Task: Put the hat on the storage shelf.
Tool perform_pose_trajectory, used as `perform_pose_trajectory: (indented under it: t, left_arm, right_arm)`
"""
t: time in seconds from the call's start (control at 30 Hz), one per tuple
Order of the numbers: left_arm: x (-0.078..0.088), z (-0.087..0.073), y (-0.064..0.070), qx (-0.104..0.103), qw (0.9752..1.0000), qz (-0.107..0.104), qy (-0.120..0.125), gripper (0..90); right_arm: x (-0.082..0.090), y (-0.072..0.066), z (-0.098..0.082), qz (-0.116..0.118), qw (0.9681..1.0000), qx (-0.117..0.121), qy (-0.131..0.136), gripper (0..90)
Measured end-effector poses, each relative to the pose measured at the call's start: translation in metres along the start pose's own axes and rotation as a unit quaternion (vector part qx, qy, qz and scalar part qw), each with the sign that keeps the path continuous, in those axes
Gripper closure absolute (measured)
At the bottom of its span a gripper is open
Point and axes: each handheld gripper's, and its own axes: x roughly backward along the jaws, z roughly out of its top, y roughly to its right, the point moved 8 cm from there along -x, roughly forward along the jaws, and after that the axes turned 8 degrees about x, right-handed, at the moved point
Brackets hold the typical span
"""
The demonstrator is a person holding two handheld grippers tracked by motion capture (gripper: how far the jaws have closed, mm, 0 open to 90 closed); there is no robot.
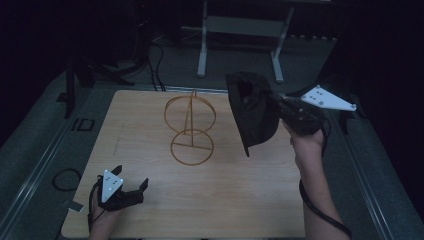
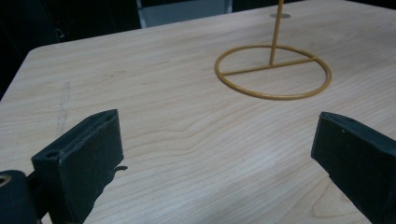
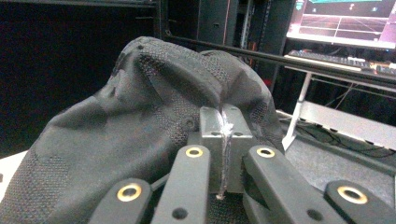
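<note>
The right hand-held gripper (image 1: 274,107) is clamped tight on a fold of a black cap (image 1: 252,112), held in the air above the right part of the counter (image 1: 150,210), beside a gold wire stand (image 1: 190,127); in the right gripper view the jaws meet on the mesh fabric (image 3: 154,126). The cap looks light and soft: its crown sags and folds under its own weight, so a pinch at a seam or at the stiffer brim would likely steady it better than a hold on loose cloth. The stand, made of an upright ring, a post and a flat base ring (image 2: 273,72), appears thin and easily tipped; a sideways brush from the cap could shift it. The left hand-held gripper (image 1: 131,192) rests low near the counter's front left corner, jaws spread wide with nothing between them, well apart from the stand. Open wood lies between the stand and the front edge; the counter's right edge runs close under the cap.
</note>
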Motion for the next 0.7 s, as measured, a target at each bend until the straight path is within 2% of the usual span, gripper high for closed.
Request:
perform_pose_trajectory:
  t: [0.23,0.4,0.7]
  left_arm:
    - [0.001,-0.001,-0.002,0.009,0.9999,0.001,0.004,2.8]
    - [0.004,0.002,-0.003,0.014,0.9998,0.0,0.015,2.8]
    - [0.006,0.003,-0.006,0.019,0.9996,-0.002,0.019,2.8]
  right_arm:
    - [-0.026,-0.007,0.021,0.007,1.0,-0.001,0.004,89.8]
    - [-0.045,-0.016,0.032,0.007,0.9999,0.012,-0.003,89.8]
    - [-0.08,-0.049,0.038,0.028,0.9988,0.035,-0.021,89.8]
